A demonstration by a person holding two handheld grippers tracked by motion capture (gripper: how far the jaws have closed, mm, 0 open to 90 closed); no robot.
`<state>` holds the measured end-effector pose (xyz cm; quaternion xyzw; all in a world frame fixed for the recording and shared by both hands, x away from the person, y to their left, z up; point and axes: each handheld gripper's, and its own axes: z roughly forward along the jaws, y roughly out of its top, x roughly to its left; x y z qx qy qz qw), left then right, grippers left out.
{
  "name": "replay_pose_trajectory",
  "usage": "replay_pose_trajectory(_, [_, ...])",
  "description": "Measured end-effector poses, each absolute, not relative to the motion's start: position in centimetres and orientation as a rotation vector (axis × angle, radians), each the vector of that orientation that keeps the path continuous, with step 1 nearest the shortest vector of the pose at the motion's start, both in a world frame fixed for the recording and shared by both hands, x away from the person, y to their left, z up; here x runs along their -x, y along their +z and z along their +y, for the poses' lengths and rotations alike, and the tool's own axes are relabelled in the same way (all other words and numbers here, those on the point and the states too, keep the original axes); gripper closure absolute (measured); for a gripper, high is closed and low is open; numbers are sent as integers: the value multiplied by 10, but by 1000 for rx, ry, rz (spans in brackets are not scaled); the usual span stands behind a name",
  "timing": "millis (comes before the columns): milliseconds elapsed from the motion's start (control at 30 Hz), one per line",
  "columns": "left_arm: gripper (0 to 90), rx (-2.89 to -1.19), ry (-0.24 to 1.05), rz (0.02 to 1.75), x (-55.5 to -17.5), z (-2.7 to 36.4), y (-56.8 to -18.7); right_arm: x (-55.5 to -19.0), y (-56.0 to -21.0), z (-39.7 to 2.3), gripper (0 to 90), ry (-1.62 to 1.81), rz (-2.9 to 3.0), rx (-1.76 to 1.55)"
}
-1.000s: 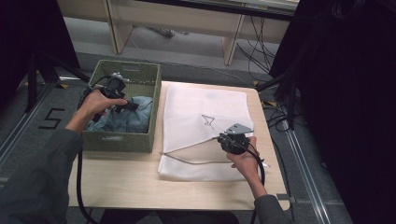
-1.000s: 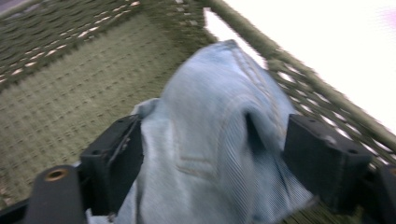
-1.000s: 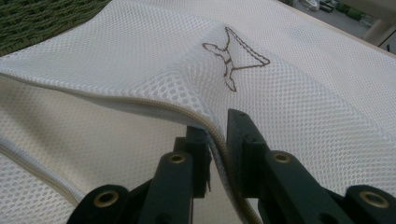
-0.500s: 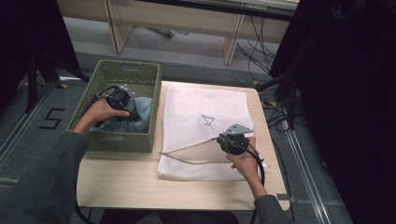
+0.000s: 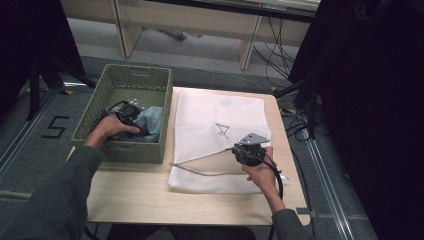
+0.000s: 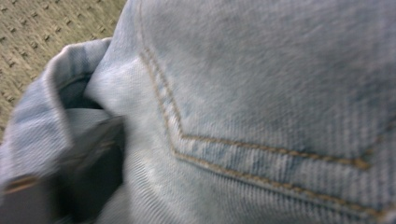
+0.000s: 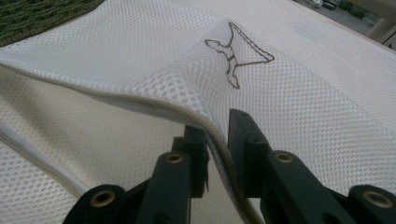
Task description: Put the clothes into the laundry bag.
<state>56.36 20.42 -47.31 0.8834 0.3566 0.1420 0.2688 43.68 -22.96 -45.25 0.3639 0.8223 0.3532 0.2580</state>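
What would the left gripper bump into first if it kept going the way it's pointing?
Most likely the blue jeans. The left gripper points down into the green basket, and denim sits right against its camera, so it may already be touching them.

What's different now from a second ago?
The left gripper has gone down into the green basket, onto the blue jeans; whether it has gripped them cannot be told. The right gripper has stayed put, its jaws pinching the zipper edge of the white mesh bag and holding the opening up. Bag and basket lie as before.
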Motion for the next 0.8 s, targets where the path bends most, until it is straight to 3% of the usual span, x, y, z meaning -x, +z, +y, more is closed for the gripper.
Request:
replay_pose_trajectory(100, [419,-2454,474,952,-563,202,-474,-436,-452,-230,777,964,2227,-991])
replay_pose_trajectory(233, [596,-2507,526,969,-564,195,-470,-436,-452,-230,777,963,2224,-988])
replay_pose_trajectory(333, [652,-2530,541,964,-564,194,-463,-436,-451,-230,783,961,2230,-986])
replay_pose_trajectory(533, [735,-2322,568,1036,-561,204,-449,-436,-452,-230,806,963,2232,-989])
replay_pose_trajectory(800, [762,-2139,546,1083,-547,227,-404,-436,-451,-230,822,966,2226,-993])
